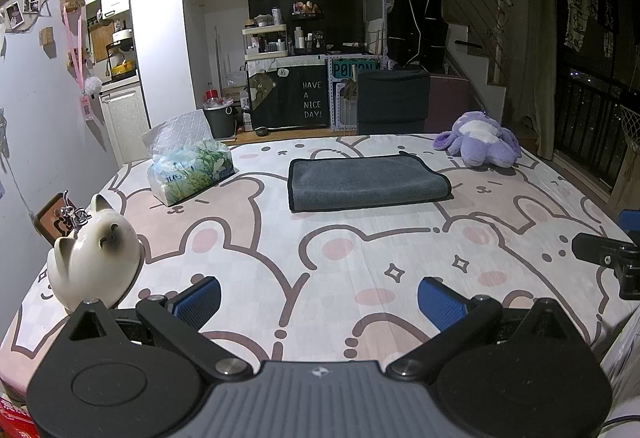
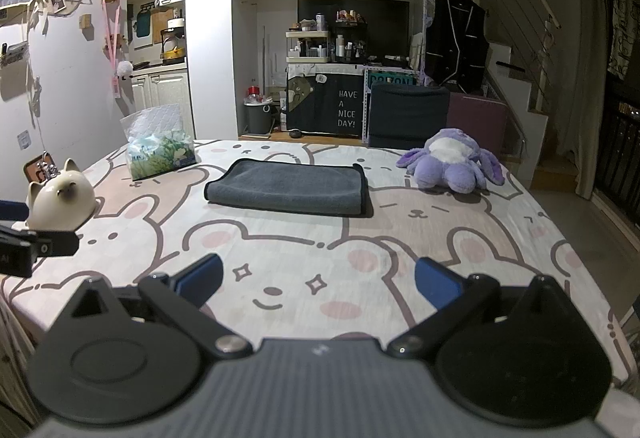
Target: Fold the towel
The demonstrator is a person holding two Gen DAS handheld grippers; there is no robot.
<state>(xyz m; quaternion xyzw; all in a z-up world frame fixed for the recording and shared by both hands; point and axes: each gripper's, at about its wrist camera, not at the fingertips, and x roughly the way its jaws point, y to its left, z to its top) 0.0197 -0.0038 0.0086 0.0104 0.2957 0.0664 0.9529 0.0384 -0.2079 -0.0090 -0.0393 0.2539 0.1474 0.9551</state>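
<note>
A dark grey towel (image 1: 368, 182) lies folded in a flat rectangle on the far middle of the table; it also shows in the right wrist view (image 2: 290, 192). My left gripper (image 1: 318, 302) is open and empty, over the near part of the table, well short of the towel. My right gripper (image 2: 318, 284) is open and empty too, also near the front edge. Part of the right gripper (image 1: 608, 258) shows at the right edge of the left wrist view, and part of the left gripper (image 2: 28, 242) at the left edge of the right wrist view.
The table wears a bunny-print cloth (image 1: 340, 258). A white ceramic cat (image 1: 94, 250) stands at the near left, a tissue pack (image 1: 192, 172) at the far left, a purple plush toy (image 1: 480, 144) at the far right. A wall runs along the left side.
</note>
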